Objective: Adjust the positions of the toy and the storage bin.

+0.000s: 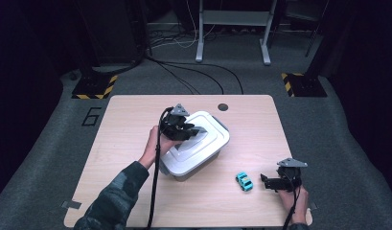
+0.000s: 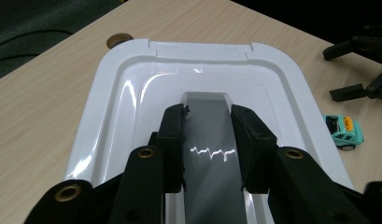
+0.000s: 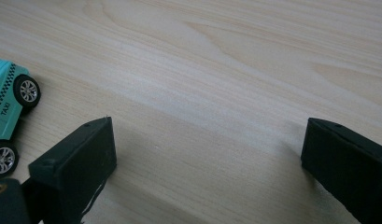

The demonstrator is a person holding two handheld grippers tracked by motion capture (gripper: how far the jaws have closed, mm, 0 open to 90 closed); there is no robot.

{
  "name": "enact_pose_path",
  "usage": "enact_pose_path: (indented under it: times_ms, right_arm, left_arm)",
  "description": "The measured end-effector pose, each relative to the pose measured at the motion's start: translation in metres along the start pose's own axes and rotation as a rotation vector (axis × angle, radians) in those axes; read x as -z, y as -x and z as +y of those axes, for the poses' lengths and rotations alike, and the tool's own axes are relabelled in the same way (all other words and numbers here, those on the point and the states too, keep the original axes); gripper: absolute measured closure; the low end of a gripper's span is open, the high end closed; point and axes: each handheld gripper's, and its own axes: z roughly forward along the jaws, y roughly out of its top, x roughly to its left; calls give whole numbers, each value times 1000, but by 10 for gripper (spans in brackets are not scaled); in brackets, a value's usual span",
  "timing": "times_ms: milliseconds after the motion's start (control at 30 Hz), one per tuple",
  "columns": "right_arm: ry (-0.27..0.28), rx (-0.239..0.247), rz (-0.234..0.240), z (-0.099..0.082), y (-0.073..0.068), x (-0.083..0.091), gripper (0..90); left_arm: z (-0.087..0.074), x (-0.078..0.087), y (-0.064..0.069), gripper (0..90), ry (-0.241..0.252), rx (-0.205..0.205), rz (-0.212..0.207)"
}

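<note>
White lid (image 1: 203,136) lies flat, long axis diagonal across table (image 1: 136,120).

Left gripper (image 2: 207,140) clamped, right gripper (image 3: 207,158) agape

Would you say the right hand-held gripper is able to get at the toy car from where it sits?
Probably yes: the right hand-held gripper rests open beside the toy car, with bare table between them.

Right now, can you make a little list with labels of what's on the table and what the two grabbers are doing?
table: light wood
box: white lid with grey handle
left gripper: jaws closed on the grey handle
right gripper: jaws wide open, nothing between them, low over the table
toy: teal taxi car, beside the right gripper, not touched
</note>
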Motion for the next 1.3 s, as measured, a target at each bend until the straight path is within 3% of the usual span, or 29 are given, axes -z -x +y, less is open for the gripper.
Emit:
enact_pose_path:
  times_ms: [700, 1100, 1300]
  right_arm:
    - [0, 0, -2, 0, 0, 0, 26]
    - [1, -1, -1, 0, 0, 0, 26]
    - [0, 0, -1, 0, 0, 0, 26]
  left_arm:
    - [-7, 2, 4, 667, 27, 60, -34]
    - [-10, 2, 23, 667, 38, 61, -62]
    - [-11, 1, 29, 667, 41, 83, -61]
